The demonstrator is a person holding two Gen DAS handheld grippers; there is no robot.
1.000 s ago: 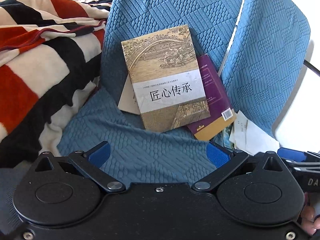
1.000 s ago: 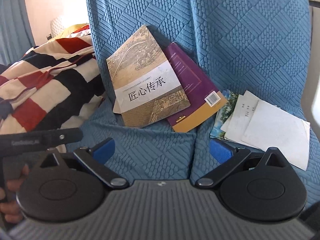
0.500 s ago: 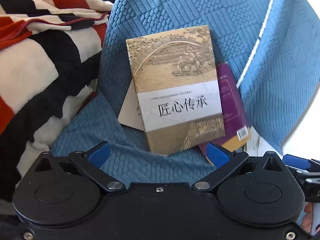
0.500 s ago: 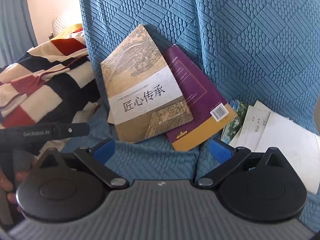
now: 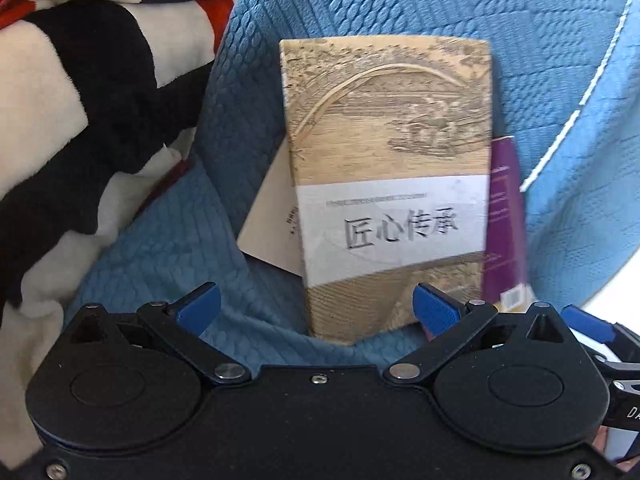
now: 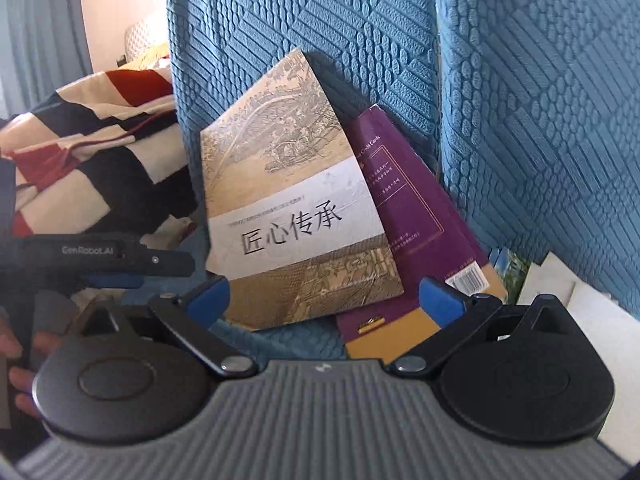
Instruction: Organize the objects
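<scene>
— Leaning against the blue sofa back (image 6: 520, 80), that tan book (image 5: 390, 184) with the painted bridge on its cover: is it the nearest thing to the left gripper (image 5: 316, 312)?

— Yes. The book's lower edge sits on the seat just ahead of that gripper, whose blue pads are spread wide with nothing between them; the right-hand pad (image 5: 434, 310) overlaps the book's bottom corner in the picture, though contact cannot be told.

— What lies around the tan book?

— A purple book (image 6: 416, 216) is tucked behind it on its right side, a pale booklet (image 5: 274, 224) peeks out behind its left side, and a red, black and cream striped blanket (image 5: 80, 120) is heaped further left. Loose white papers (image 6: 592, 312) lie to the right of the purple book.

— And the right gripper (image 6: 324, 300)?

— Also held wide apart and empty, just short of the tan book's bottom edge.
</scene>
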